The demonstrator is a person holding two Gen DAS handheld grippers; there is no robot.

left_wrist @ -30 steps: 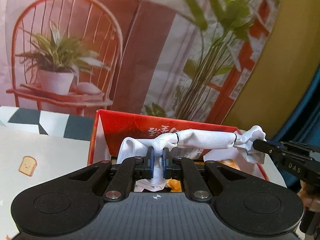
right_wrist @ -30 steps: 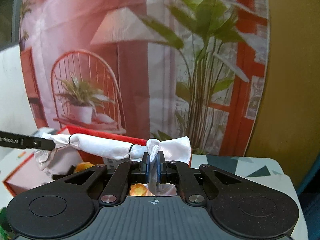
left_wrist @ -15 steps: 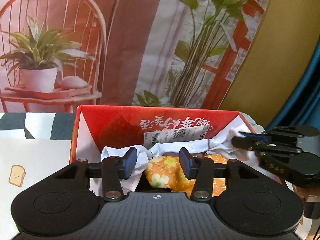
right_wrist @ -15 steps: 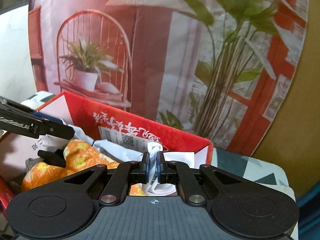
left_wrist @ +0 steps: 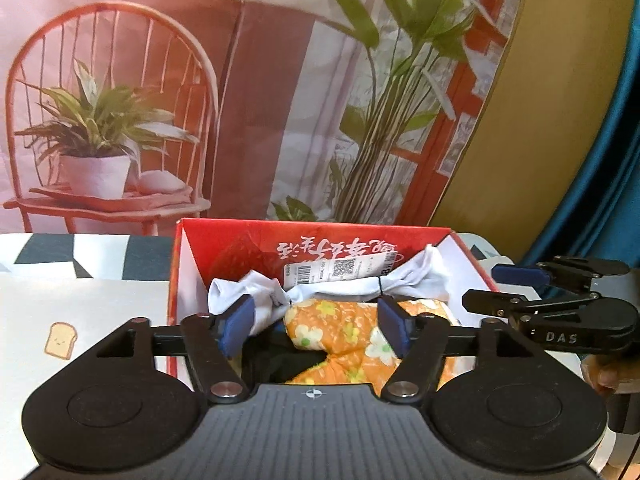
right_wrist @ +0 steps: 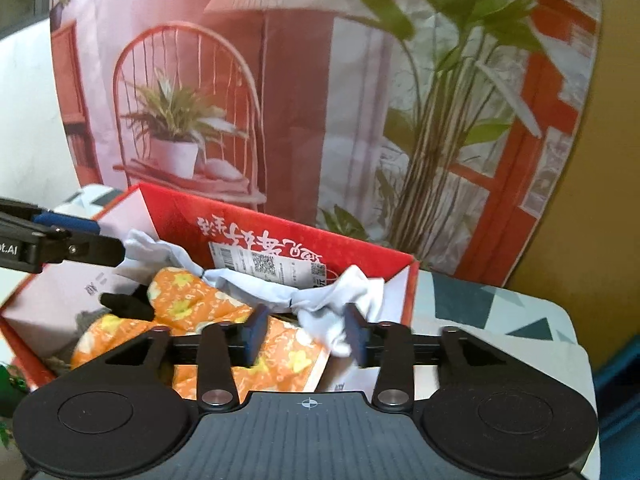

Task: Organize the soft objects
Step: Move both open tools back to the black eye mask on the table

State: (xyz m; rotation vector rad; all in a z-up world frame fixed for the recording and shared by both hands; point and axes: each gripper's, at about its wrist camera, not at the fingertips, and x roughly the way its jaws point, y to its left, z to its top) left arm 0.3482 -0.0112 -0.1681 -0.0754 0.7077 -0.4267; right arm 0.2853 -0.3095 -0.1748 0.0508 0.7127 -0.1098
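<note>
A rolled white cloth (left_wrist: 344,283) tied with thin black bands lies across the back of the open red box (left_wrist: 240,248), on top of an orange flowered cloth (left_wrist: 340,332). My left gripper (left_wrist: 316,322) hovers at the box's near side. Its jaws are opening, the cloth's left end lies loose by the left pad (left_wrist: 236,322), and nothing is pinched. In the right wrist view the white cloth (right_wrist: 320,300) ends between the opening jaws of my right gripper (right_wrist: 306,334), and the pads do not press on it. The orange cloth (right_wrist: 188,292) fills the red box (right_wrist: 280,232).
A black item (right_wrist: 128,304) lies in the box beside the orange cloth. The box stands on a table with a white toast-print mat (left_wrist: 80,312) and a patterned cover (right_wrist: 500,312). A printed backdrop hangs just behind. Each gripper shows at the edge of the other's view.
The white cloth was held stretched above the box by both grippers. It now lies in the box. The left jaws let go first, then the right.
</note>
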